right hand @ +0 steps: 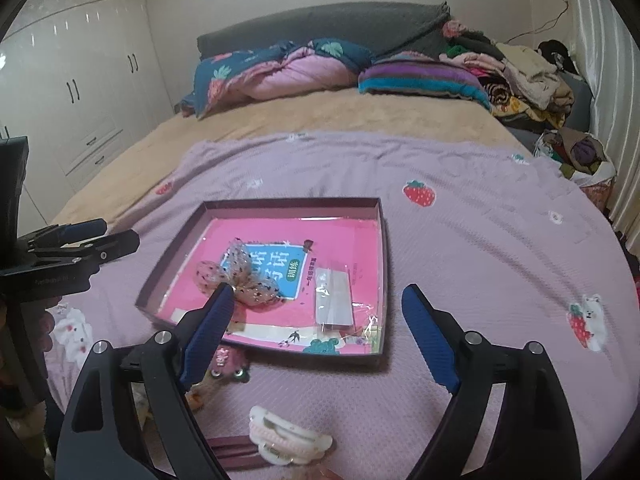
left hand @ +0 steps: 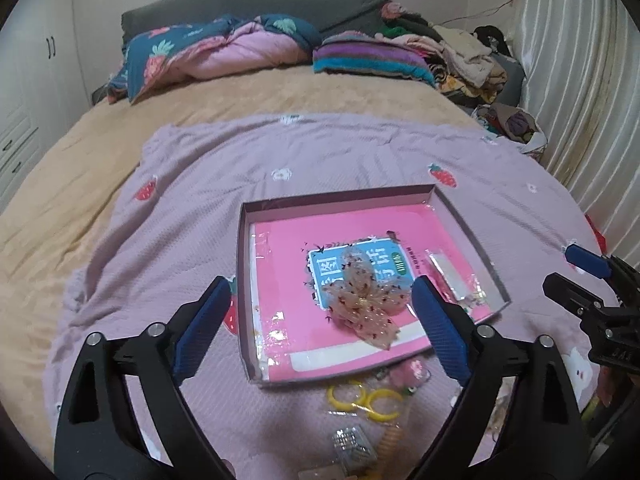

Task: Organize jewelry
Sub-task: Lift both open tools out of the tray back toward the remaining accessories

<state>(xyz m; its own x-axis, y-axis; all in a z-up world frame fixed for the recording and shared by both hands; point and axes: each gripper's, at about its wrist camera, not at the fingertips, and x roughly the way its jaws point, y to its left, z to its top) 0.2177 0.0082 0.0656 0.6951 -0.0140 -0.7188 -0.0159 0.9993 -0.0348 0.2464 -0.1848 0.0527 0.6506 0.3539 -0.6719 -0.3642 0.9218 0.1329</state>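
Observation:
A shallow box [left hand: 244, 272] [right hand: 386, 264] with a pink lining lies on the lilac blanket. A sheer beige bow with dark dots [left hand: 362, 300] [right hand: 240, 276] lies inside it, with a small clear packet [left hand: 450, 276] [right hand: 334, 296] beside it. My left gripper [left hand: 322, 308] is open and empty, hovering over the box's near left part. My right gripper [right hand: 318, 312] is open and empty over the box's near edge. Loose on the blanket in front of the box are yellow rings in a packet [left hand: 364, 400], a pink flower piece [left hand: 408, 374] [right hand: 224, 364] and a white and pink claw clip [right hand: 288, 440].
The lilac blanket [left hand: 320, 152] covers a bed with a tan sheet [left hand: 60, 184]. Pillows and folded clothes [right hand: 400, 72] are piled at the headboard. A curtain [left hand: 580, 80] hangs on the right and white wardrobes [right hand: 80, 80] stand on the left. A silver packet [left hand: 354, 446] lies near.

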